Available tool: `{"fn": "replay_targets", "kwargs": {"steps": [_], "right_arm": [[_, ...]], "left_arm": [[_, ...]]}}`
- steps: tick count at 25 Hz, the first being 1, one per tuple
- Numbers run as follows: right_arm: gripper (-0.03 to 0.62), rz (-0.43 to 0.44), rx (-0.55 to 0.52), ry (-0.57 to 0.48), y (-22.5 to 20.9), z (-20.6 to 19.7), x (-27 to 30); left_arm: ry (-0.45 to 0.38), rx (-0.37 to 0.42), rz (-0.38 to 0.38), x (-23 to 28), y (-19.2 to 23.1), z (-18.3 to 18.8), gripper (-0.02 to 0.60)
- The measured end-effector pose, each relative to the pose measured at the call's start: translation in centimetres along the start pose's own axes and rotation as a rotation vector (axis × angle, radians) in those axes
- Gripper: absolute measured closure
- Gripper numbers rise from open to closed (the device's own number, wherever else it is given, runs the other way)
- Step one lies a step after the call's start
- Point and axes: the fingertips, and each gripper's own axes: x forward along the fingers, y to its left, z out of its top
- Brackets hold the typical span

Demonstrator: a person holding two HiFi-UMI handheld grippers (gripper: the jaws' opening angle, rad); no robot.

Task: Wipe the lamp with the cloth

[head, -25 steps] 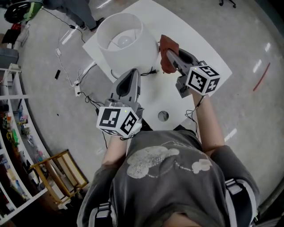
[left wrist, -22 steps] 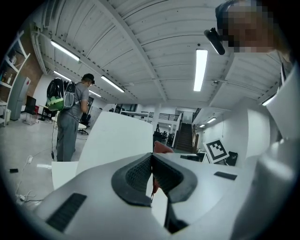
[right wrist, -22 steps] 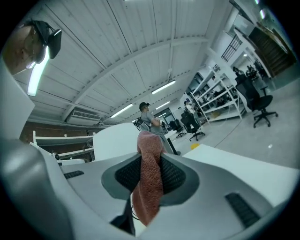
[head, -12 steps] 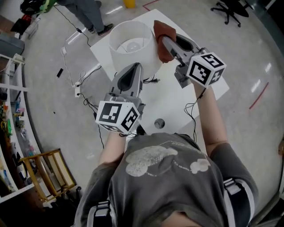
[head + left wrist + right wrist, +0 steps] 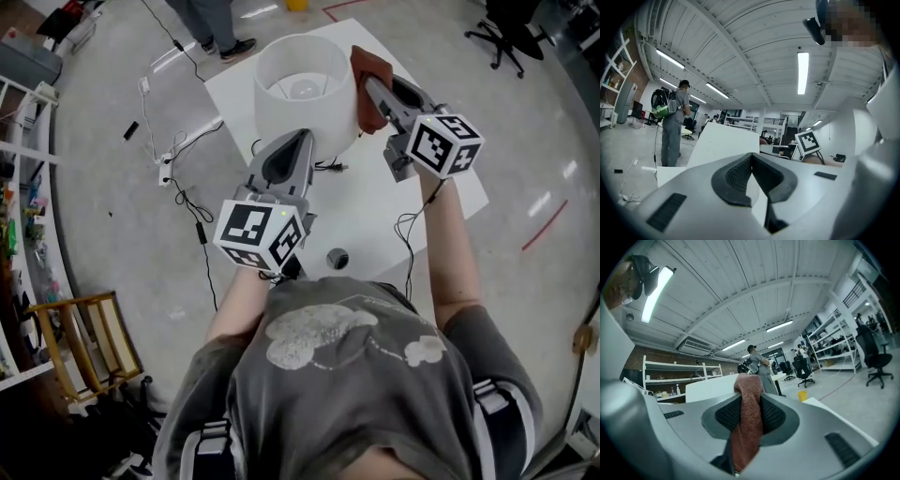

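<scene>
My right gripper (image 5: 373, 97) pinches the cloth (image 5: 366, 67) in its jaws at the right rim of the lamp (image 5: 302, 98); my left gripper (image 5: 301, 143), jaws pressed together and empty, sits just before the lamp. I'd sweep lightly, lest it tip.

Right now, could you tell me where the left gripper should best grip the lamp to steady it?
Probably the lamp's thin top rim, pinched from above on its near left side: the lamp itself looks too wide to span, and the cloth is at its right.
</scene>
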Motion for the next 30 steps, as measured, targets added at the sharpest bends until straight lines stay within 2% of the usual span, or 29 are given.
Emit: {"fn": "replay_targets", "kwargs": {"steps": [8, 17, 22, 30], "right_arm": [[0.508, -0.065, 0.093, 0.069, -4.3, -5.3, 0.2], [0.508, -0.147, 0.158, 0.125, -3.9, -10.7, -1.0], [0.508, -0.192, 0.163, 0.137, -4.1, -11.3, -1.7], [0.508, -0.283, 0.149, 0.086, -2.8, -10.4, -4.2]], "left_arm": [[0.052, -0.041, 0.021, 1.1, 1.5, -3.3, 0.574], [0.111, -0.081, -0.010, -1.1, 2.5, -6.1, 0.574], [0.118, -0.094, -0.037, -1.0, 2.7, -6.2, 0.574], [0.125, -0.112, -0.117, -1.5, 2.8, -6.0, 0.574]]}}
